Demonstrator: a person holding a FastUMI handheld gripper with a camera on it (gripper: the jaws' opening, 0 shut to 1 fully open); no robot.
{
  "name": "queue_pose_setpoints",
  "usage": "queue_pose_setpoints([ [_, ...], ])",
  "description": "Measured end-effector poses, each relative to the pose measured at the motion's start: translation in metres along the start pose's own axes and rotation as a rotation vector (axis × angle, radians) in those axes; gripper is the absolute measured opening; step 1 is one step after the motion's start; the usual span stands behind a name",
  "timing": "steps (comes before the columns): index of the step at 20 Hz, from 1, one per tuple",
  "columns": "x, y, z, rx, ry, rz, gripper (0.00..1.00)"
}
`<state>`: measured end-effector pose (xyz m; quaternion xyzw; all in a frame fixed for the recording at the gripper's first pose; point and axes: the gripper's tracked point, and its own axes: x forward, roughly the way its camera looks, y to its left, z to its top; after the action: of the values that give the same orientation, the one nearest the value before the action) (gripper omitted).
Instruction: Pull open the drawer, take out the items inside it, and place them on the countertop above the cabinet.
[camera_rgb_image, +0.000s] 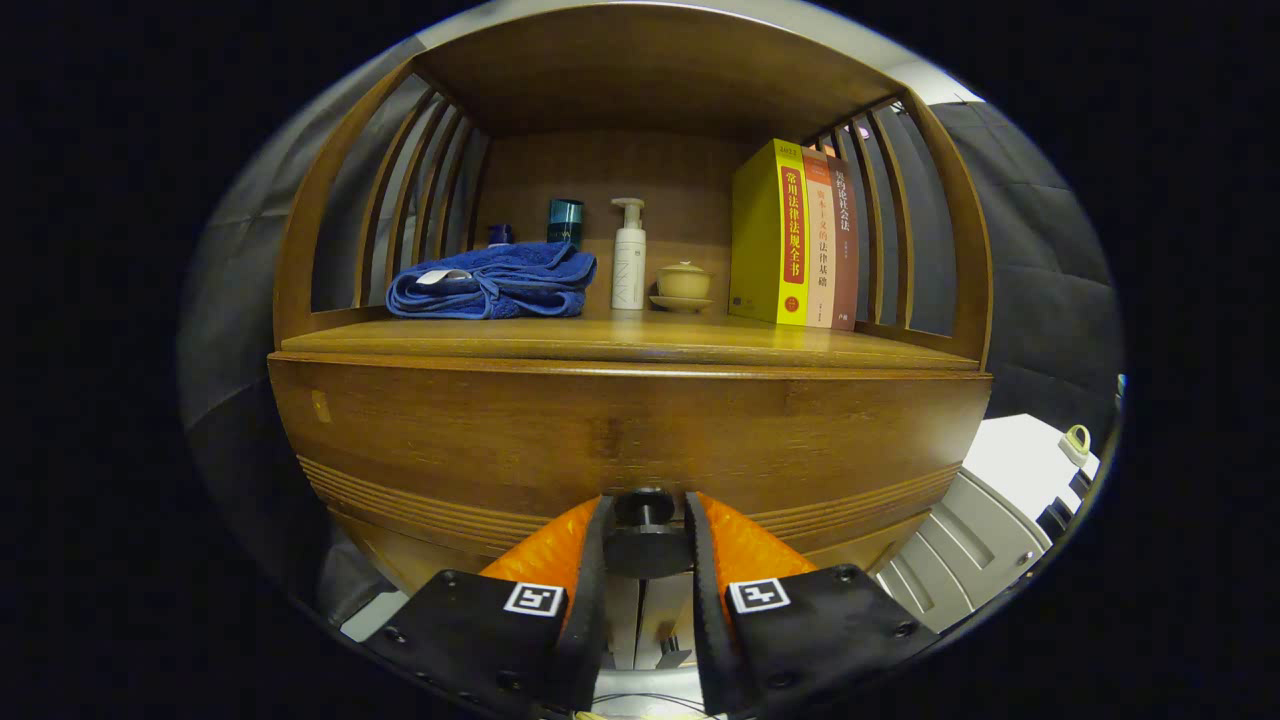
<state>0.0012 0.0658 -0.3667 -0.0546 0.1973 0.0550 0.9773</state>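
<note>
And here we are at the cabinet, the gripper (645, 515) right up against the drawer front (630, 440), fingers narrowed to a small gap with the dark knob (645, 508) sitting between them. Both fingers look pressed to its sides, so call it a grip. The drawer appears closed, flush under the countertop (620, 342), nothing of its inside showing. Above the knob, on that countertop: a folded blue towel (490, 282), a pump bottle (628, 255), a small lidded cup (684, 282), three books (795, 235). By my reckoning the job has barely started: pull first, then unload everything
</note>
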Motion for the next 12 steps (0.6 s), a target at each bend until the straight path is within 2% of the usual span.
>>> queue_pose_setpoints([
  [6, -0.024, 0.000, -0.001, 0.001, 0.002, 0.019, 0.41],
  [12, -0.063, -0.002, -0.006, -0.002, 0.035, 0.022, 0.41],
])
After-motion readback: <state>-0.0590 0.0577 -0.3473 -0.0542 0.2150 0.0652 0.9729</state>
